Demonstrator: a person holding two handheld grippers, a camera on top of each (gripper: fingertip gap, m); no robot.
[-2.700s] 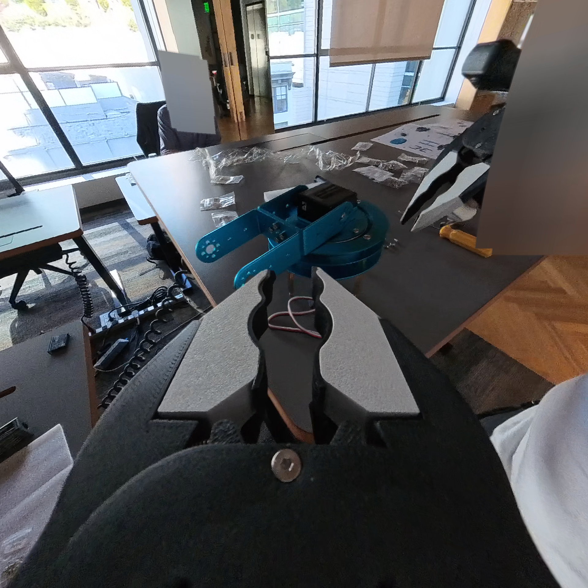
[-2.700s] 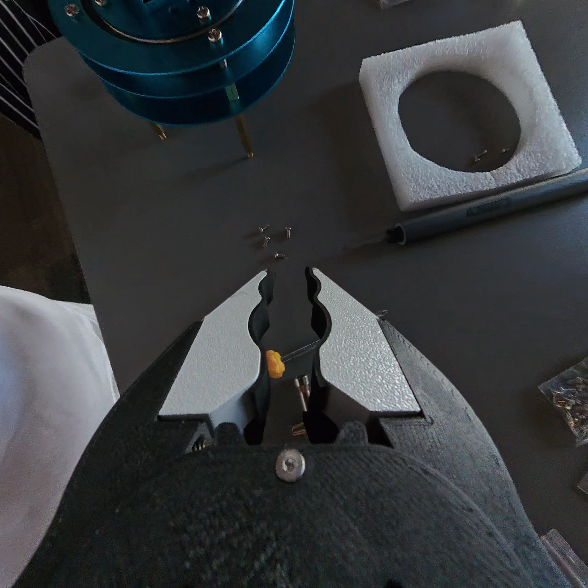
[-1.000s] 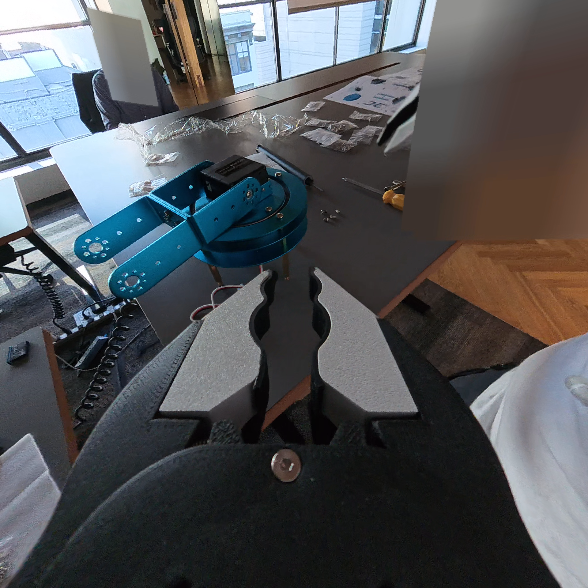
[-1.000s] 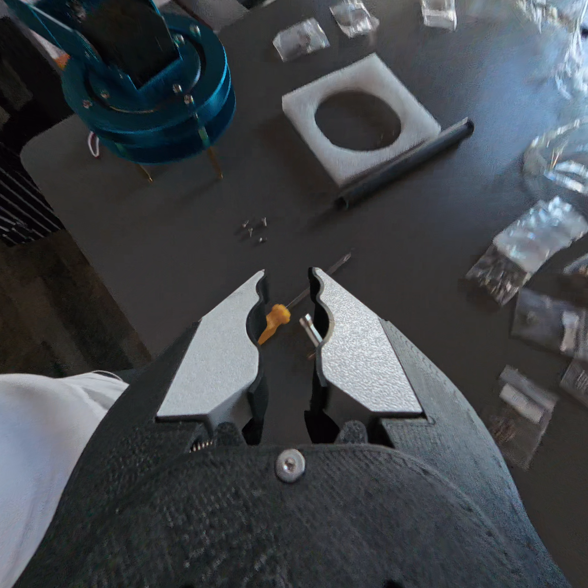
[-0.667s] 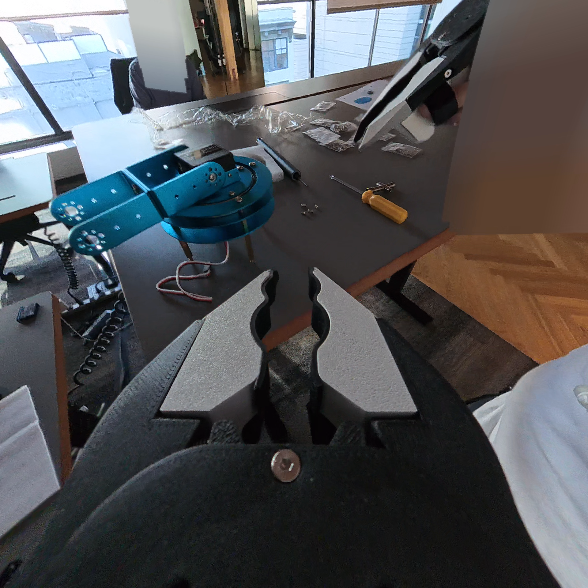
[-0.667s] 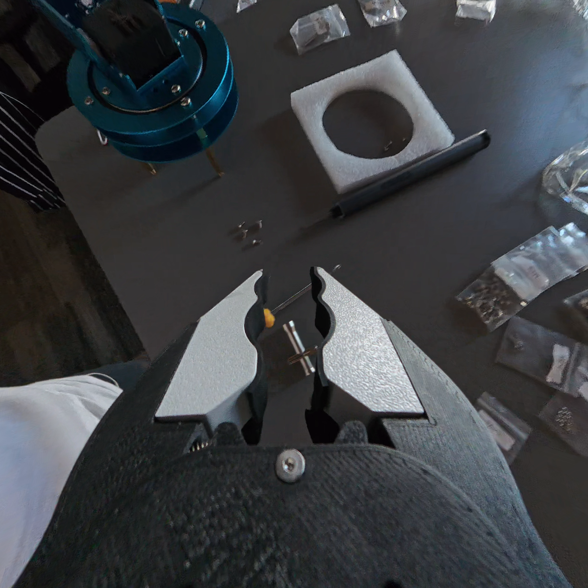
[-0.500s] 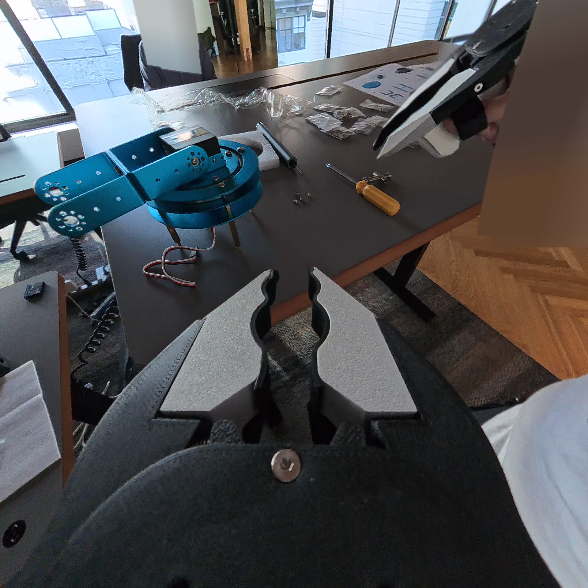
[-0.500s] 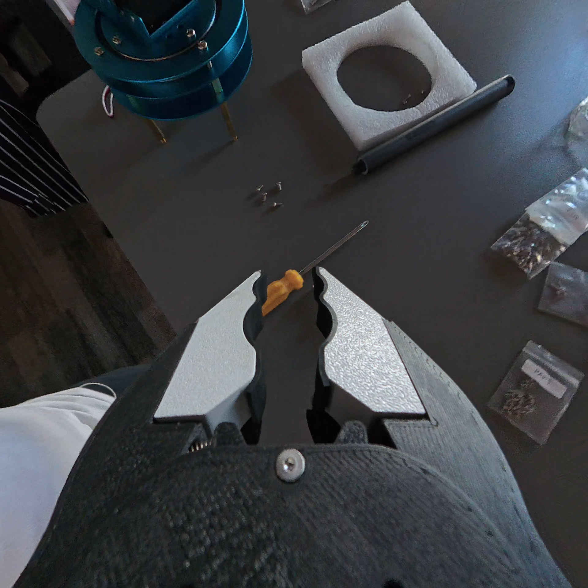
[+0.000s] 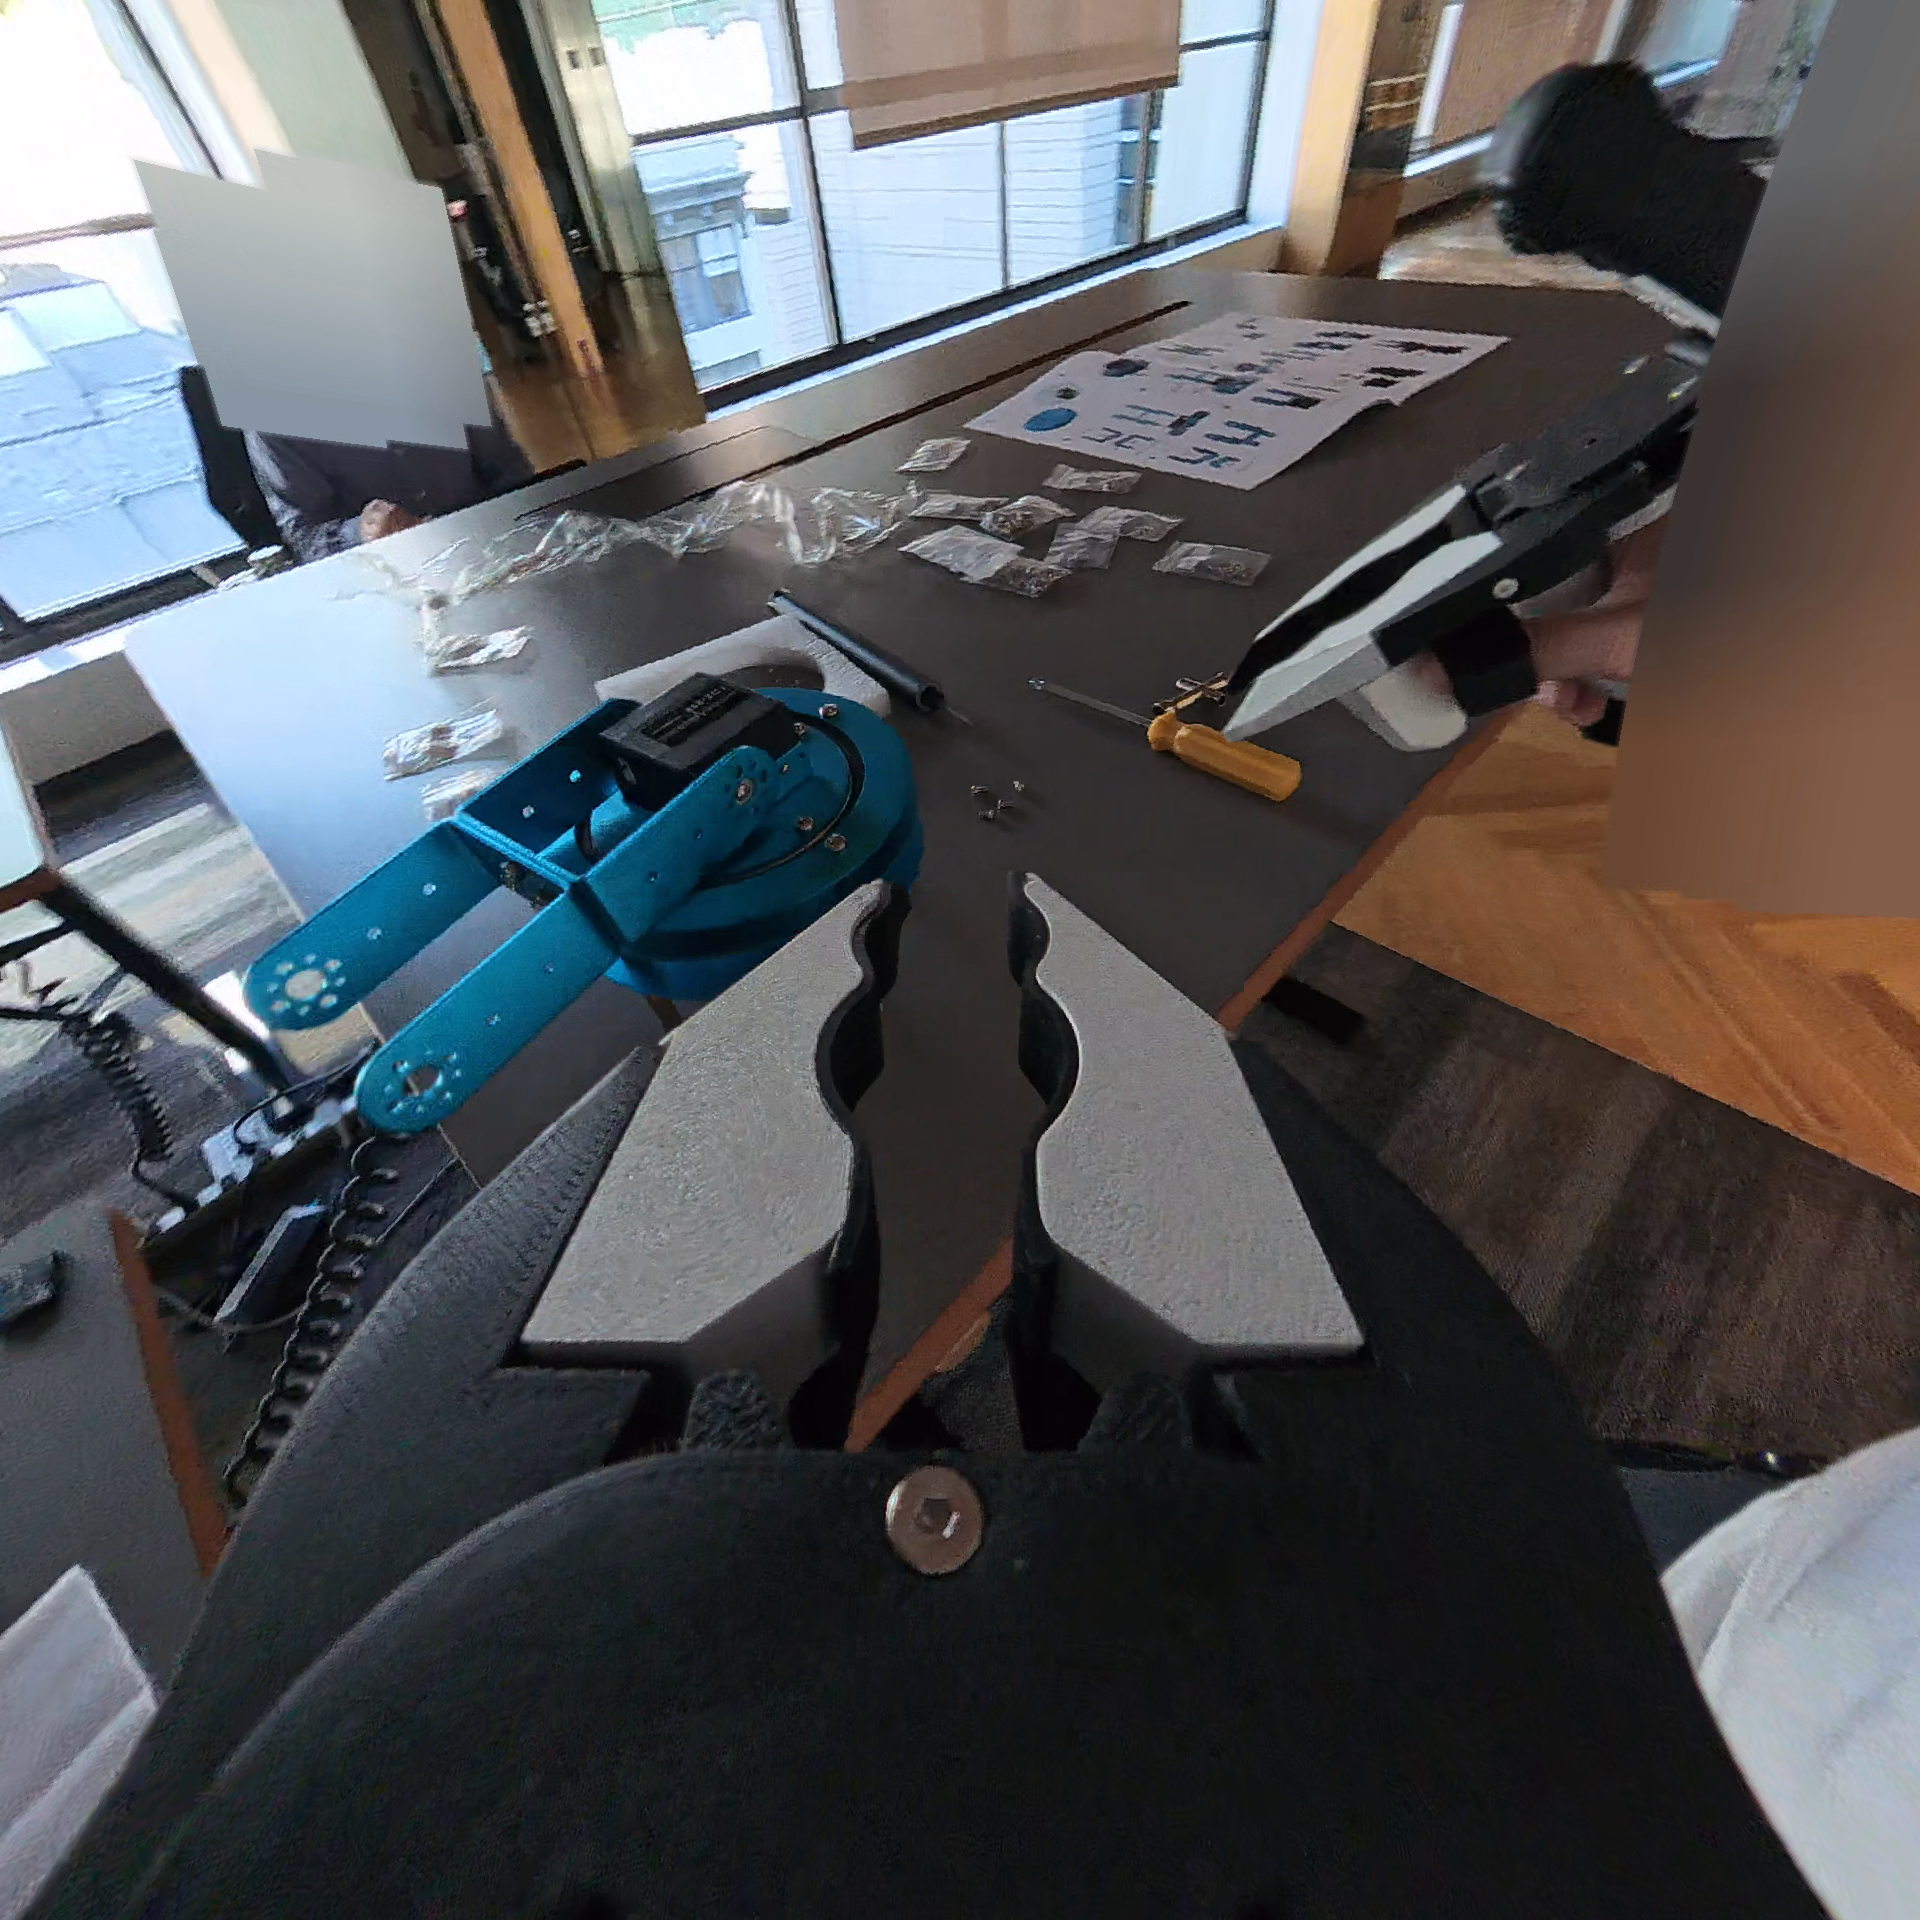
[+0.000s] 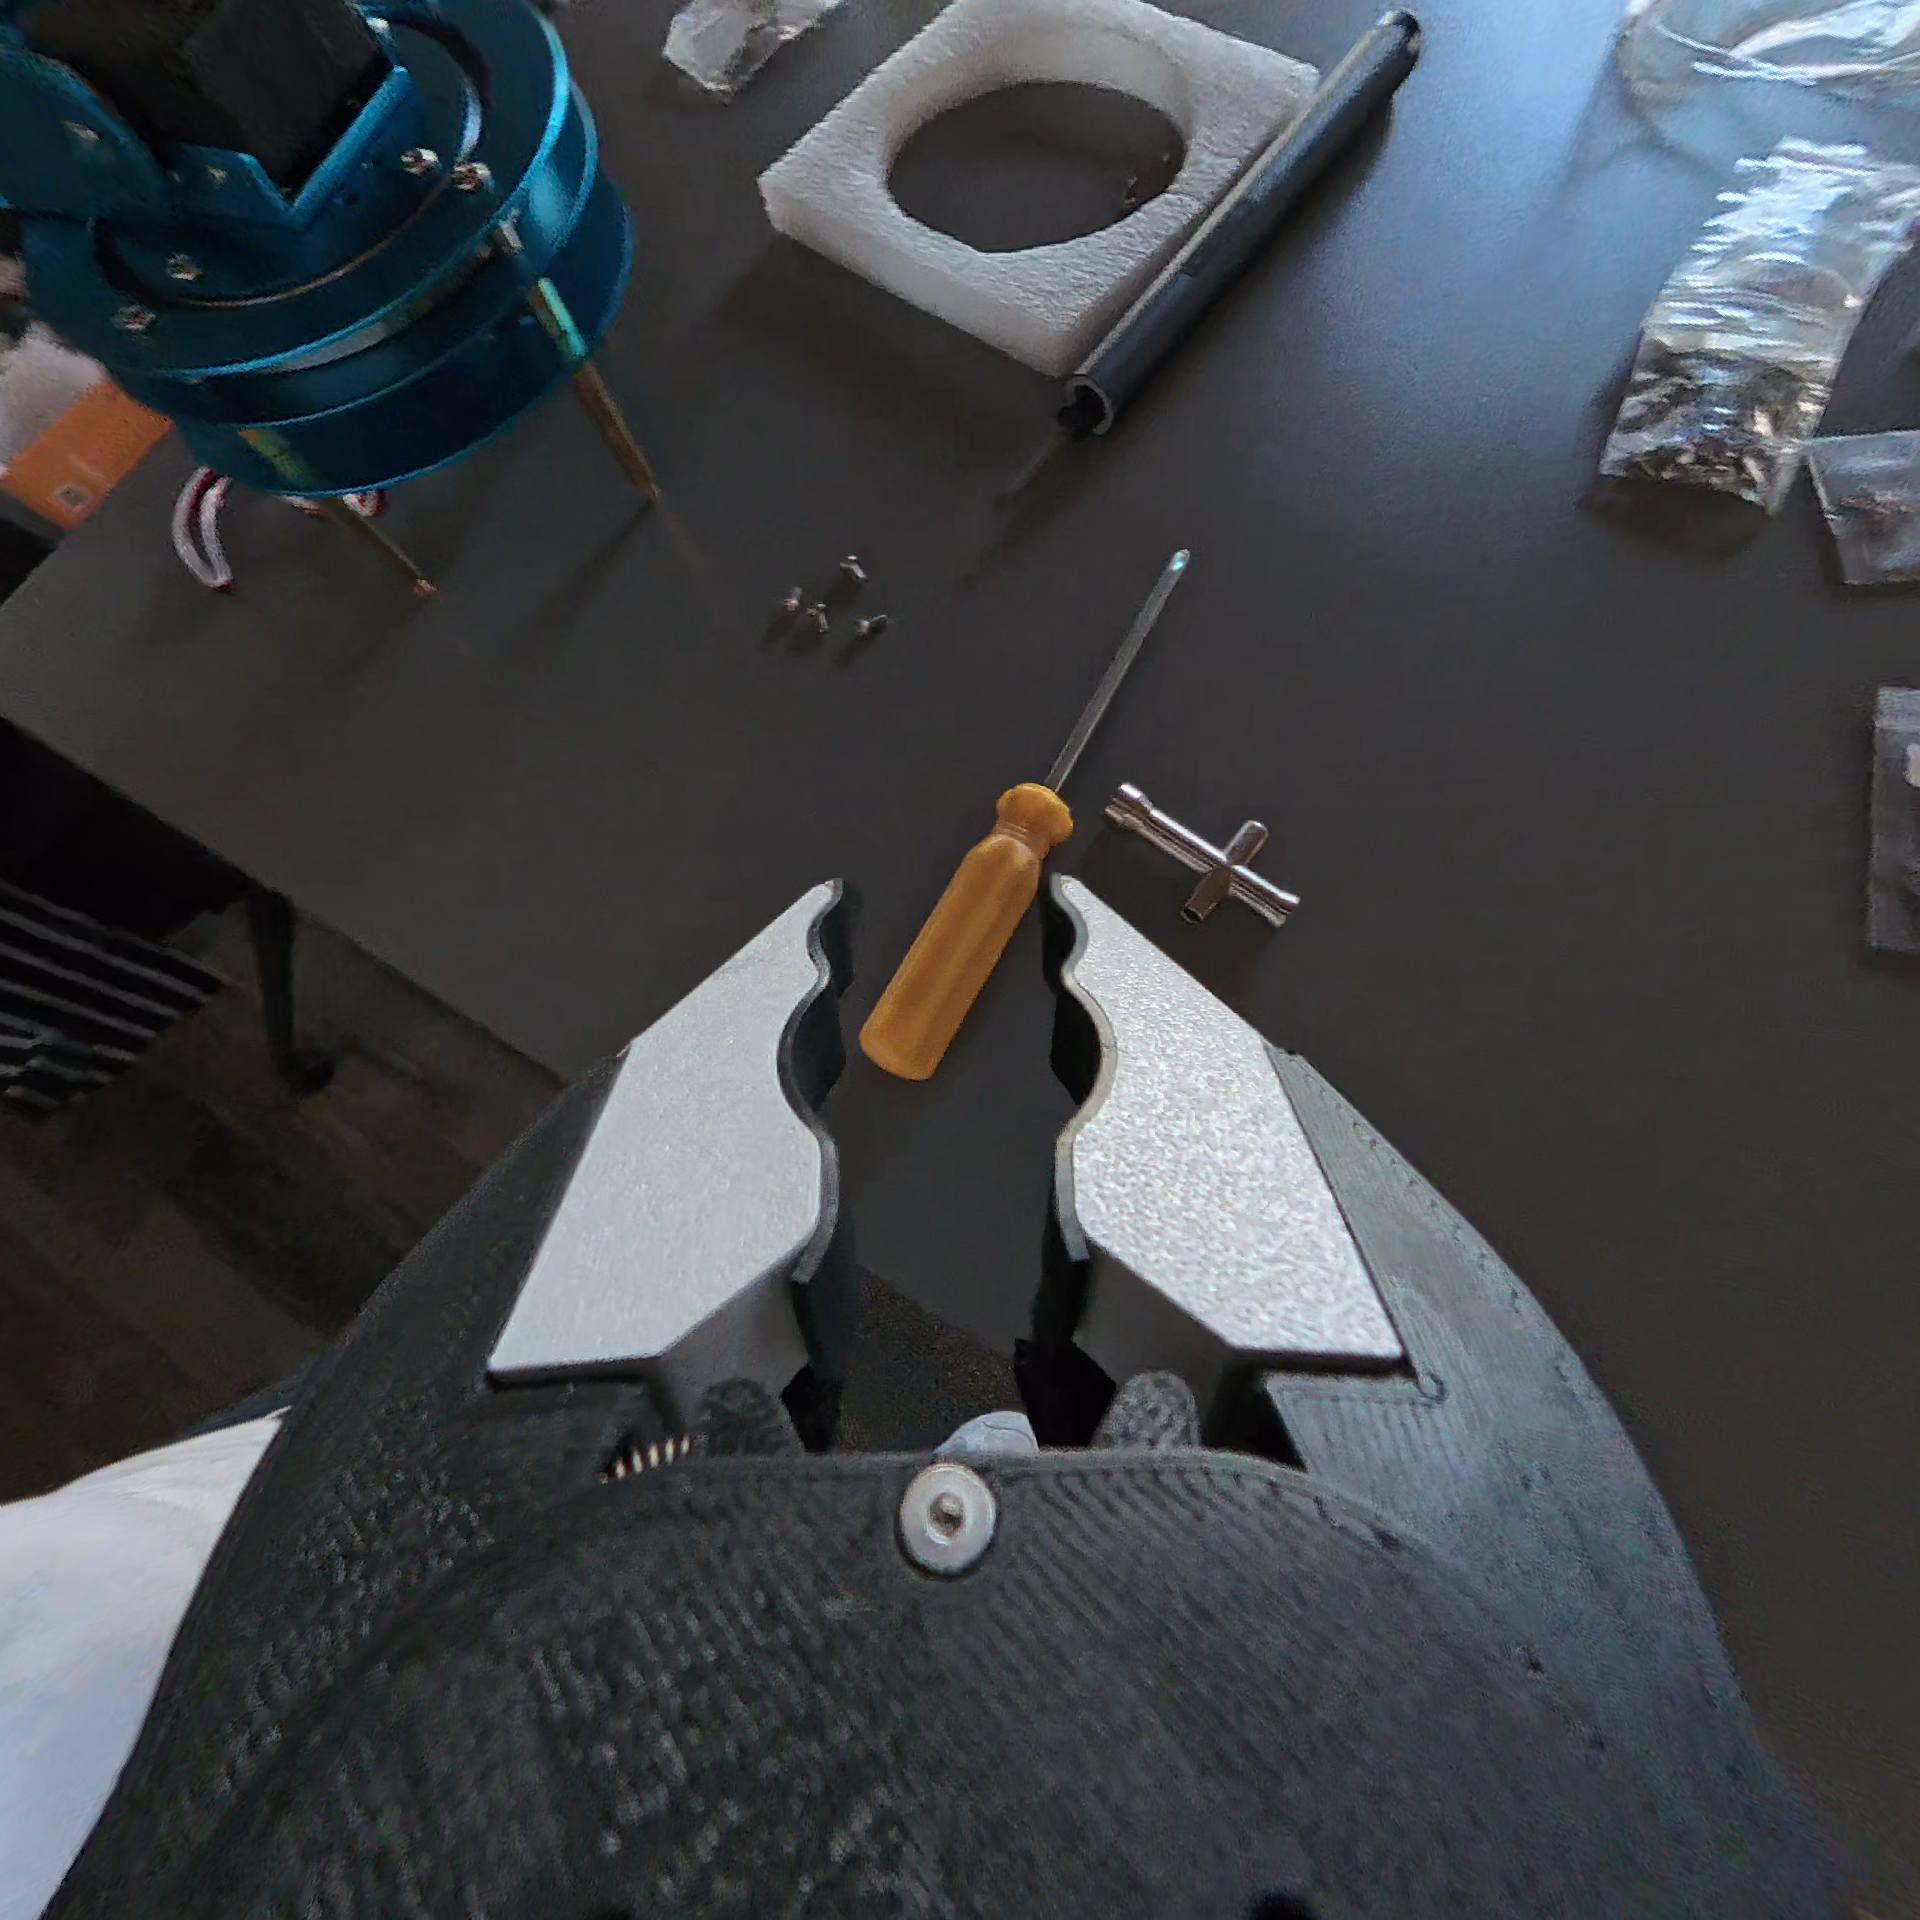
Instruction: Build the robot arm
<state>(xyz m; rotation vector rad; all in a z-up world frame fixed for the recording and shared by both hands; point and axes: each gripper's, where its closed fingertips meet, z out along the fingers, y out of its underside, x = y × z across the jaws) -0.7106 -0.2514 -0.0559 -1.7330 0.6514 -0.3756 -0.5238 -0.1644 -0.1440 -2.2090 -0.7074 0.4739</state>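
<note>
My right gripper (image 10: 943,902) hung low over the dark table (image 10: 1455,727) with its jaws apart, a moderate gap and nothing clamped. The yellow-handled screwdriver (image 10: 961,935) lay flat between the fingertips, its handle slanting across the gap, the thin shaft pointing toward one o'clock. Whether the tips touched the handle I could not tell. Just beside it at two o'clock lay a small metal cross wrench (image 10: 1205,864). Four loose screws (image 10: 831,608) sat near eleven o'clock, and farther that way stood the blue round turntable base (image 10: 343,301) on brass legs. At twelve o'clock was a white foam square (image 10: 1039,177) with a round hole, a black tube (image 10: 1236,223) lying along its side. Clear bags of hardware (image 10: 1725,416) lay toward two o'clock.

My left gripper (image 9: 951,899) was held off the table's near edge, jaws narrowly parted and empty. The blue base with its two bracket arms (image 9: 468,956) lay nearest, at ten o'clock. A printed sheet (image 9: 1226,405) lay far off at one o'clock.
</note>
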